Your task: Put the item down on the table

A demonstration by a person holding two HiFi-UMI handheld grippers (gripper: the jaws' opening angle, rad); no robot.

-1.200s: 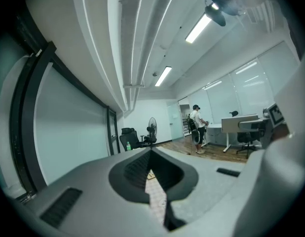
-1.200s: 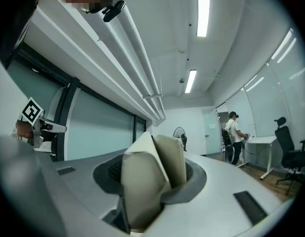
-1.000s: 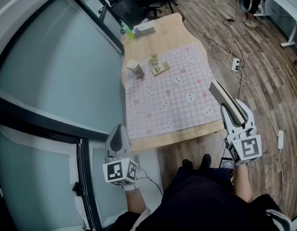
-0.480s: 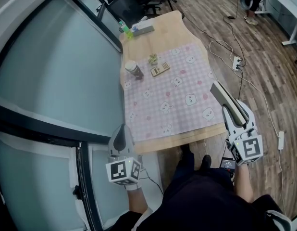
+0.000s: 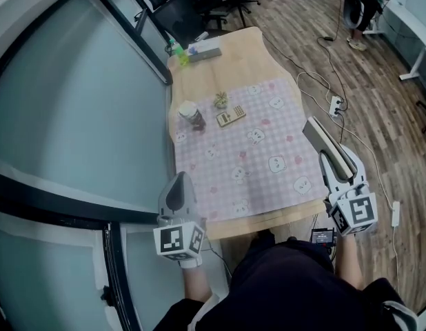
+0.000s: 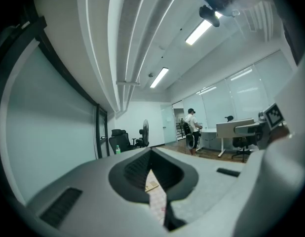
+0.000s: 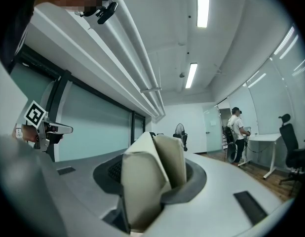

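Note:
My right gripper (image 5: 328,156) hovers beyond the table's near right corner, shut on a flat beige folded carton (image 5: 315,131). The carton sticks out forward past the jaws. In the right gripper view the carton (image 7: 145,186) stands wedged upright between the jaws. My left gripper (image 5: 178,181) hangs off the near left corner of the table (image 5: 234,47); its jaws meet in a point and hold nothing. A pink checked cloth (image 5: 240,150) covers the near half of the wooden table.
On the cloth's far part stand a lidded cup (image 5: 191,113), a small plant (image 5: 220,101) and a calculator (image 5: 230,116). A green bottle (image 5: 173,47) and a grey bar (image 5: 203,52) lie at the far end. Glass wall left; cables and power strip (image 5: 335,102) on the floor right. A person (image 5: 361,5) stands far off.
The view has shifted so that the table sits nearer. Both grippers keep their hold and their places at the near corners; the left one has edged slightly up toward the table.

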